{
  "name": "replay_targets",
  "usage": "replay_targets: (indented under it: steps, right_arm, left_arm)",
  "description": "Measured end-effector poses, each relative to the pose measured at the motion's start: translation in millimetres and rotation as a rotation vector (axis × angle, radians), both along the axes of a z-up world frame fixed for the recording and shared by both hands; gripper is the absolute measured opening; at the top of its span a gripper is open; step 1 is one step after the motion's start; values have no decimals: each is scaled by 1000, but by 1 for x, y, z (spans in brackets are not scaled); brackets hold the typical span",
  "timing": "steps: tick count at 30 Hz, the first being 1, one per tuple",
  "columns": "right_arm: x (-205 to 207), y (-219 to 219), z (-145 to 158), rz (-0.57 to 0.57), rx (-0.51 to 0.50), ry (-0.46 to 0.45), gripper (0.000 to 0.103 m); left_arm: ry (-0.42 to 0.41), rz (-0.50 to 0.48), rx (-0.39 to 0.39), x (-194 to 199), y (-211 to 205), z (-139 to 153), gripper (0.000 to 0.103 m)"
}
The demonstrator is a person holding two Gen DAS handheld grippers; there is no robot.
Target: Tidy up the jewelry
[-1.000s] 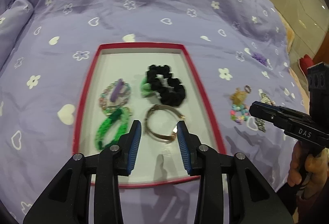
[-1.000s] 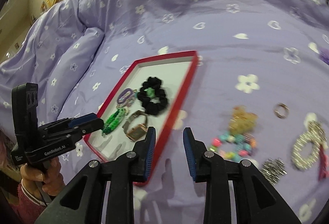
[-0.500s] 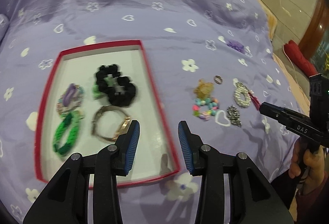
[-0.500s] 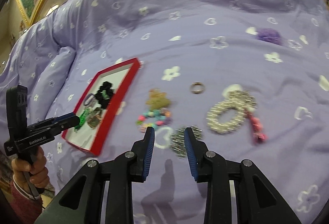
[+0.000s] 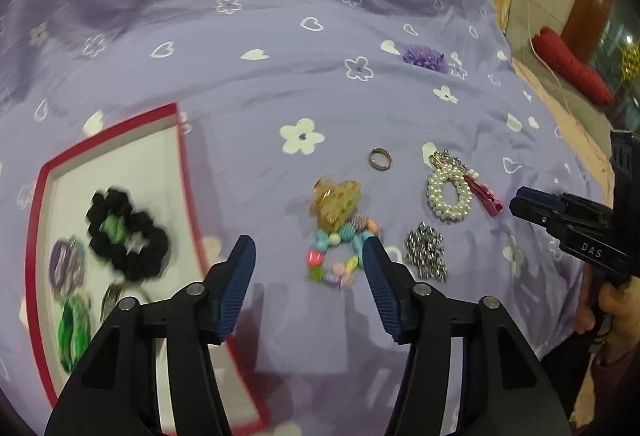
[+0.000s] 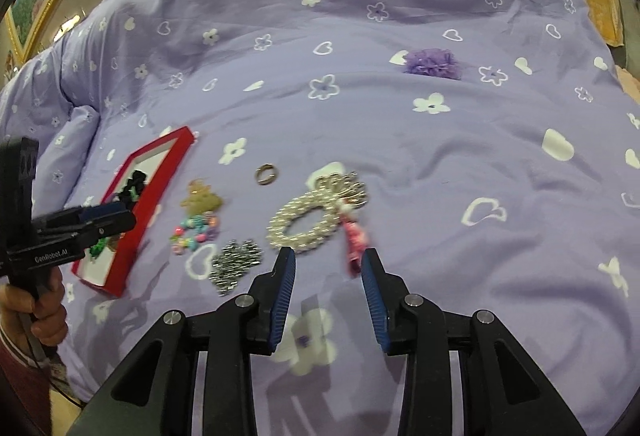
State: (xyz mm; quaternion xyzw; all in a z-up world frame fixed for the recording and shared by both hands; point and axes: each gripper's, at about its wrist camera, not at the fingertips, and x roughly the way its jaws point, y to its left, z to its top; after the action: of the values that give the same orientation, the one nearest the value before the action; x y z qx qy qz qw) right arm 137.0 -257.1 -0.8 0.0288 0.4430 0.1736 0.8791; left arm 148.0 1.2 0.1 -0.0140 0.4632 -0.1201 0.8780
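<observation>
My left gripper [image 5: 308, 262] hangs over the purple bedspread with its jaws opening. A colourful bead bracelet [image 5: 340, 256] lies just beyond the tips and nothing is pressed between the pads. To its left, the red-rimmed tray [image 5: 132, 164] holds a black scrunchie [image 5: 128, 232], a green band [image 5: 74, 324] and other pieces. My right gripper [image 6: 328, 270] is also opening and holds nothing. It stands just short of a pearl bracelet [image 6: 304, 224] and a pink clip [image 6: 354, 238]. Loose nearby are a silver chain pile [image 6: 236, 264], a gold clip [image 6: 200, 202] and a ring [image 6: 265, 174].
A purple fabric flower [image 6: 432, 63] lies farther back on the bedspread. The bed's edge drops away at the right in the left wrist view, with a red object [image 5: 572, 68] on the floor beyond. A person's hand [image 6: 44, 312] holds the left gripper's handle beside the tray [image 6: 160, 192].
Both grippers have swung right, away from the tray and over to the loose jewellery on the bedspread. The left jaws have spread noticeably wider, and the right jaws slightly.
</observation>
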Motion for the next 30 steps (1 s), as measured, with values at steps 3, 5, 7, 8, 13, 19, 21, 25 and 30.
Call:
replay_targets:
  steps: [3,5,7,8,13,19,21,25,30]
  right_arm:
    - [9,0,-6,11,-23,10,36]
    - [13,1,-11,21,-30,19,36]
    - [17,2,-15,30,-36,26,36]
    - [18,3,-17,33,-38,27,36]
    - [24,2,-25,23,-36,42,35]
    - [25,1,-29,13,-42,41,18]
    - [24,0,-29,9,-37,41,17]
    - [19,-4,-25,4,-22,26,16]
    - [10,-10,-12,-13,30,13,16]
  left_arm:
    - [10,-32,27,15,-10,-4,59]
    - [21,-51,44,25,-16,-9,59]
    - [34,-61,64,32,-21,-15,60]
    - [42,-65,76,36,-24,-19,60]
    - [68,-75,113,52,-31,-35,60]
    - [81,-86,73,58,-31,-41,30]
    - [75,-85,68,58,-32,-40,30]
    - [62,-80,52,54,-31,-36,29]
    - [37,-53,5,41,-19,-23,29]
